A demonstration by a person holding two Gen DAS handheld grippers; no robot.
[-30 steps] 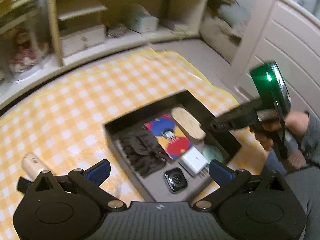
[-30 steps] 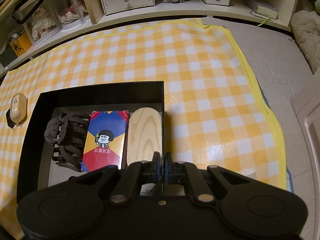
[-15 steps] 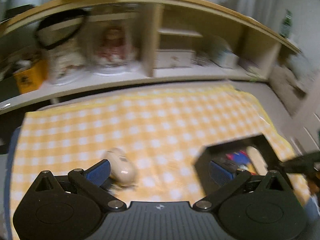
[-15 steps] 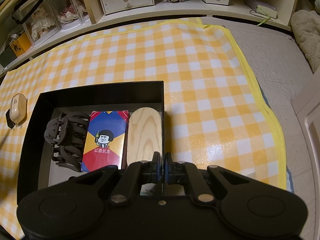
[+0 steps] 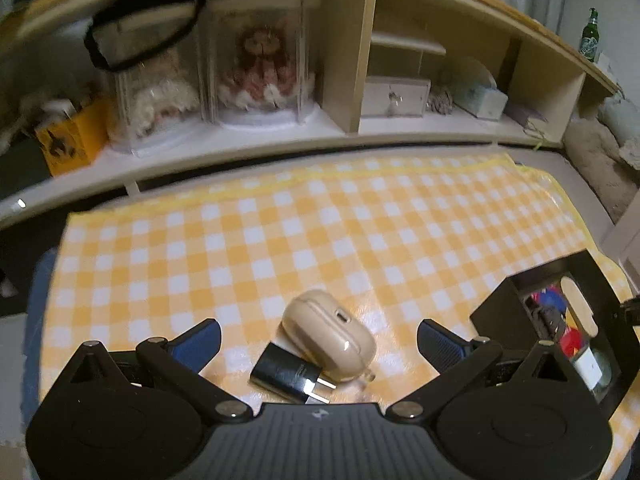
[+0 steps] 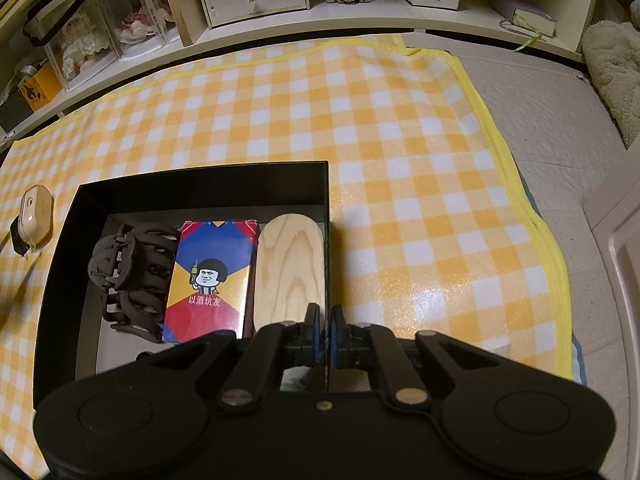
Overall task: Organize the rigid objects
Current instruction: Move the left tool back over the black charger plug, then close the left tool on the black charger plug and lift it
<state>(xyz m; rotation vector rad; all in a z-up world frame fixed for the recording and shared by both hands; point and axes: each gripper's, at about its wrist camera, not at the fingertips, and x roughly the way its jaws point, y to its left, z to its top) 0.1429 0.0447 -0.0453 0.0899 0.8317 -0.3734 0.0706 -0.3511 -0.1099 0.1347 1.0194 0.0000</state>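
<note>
Because the left gripper (image 5: 319,340) hangs with jaws wide apart over 2 touching items, the black plug adapter (image 5: 287,372) at 6 o'clock of the beige earbud case (image 5: 329,330), closing could catch both or knock one away. At 3 o'clock sits the black box (image 6: 200,172), its card deck (image 6: 210,278) reading "以酒坑友". The right gripper (image 6: 325,332) is pinched together on the box's right wall.

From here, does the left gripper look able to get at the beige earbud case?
Probably yes. The left gripper is open, and the beige earbud case lies between its fingers with nothing above it. A black plug adapter touches its near side and might be nudged.
</note>
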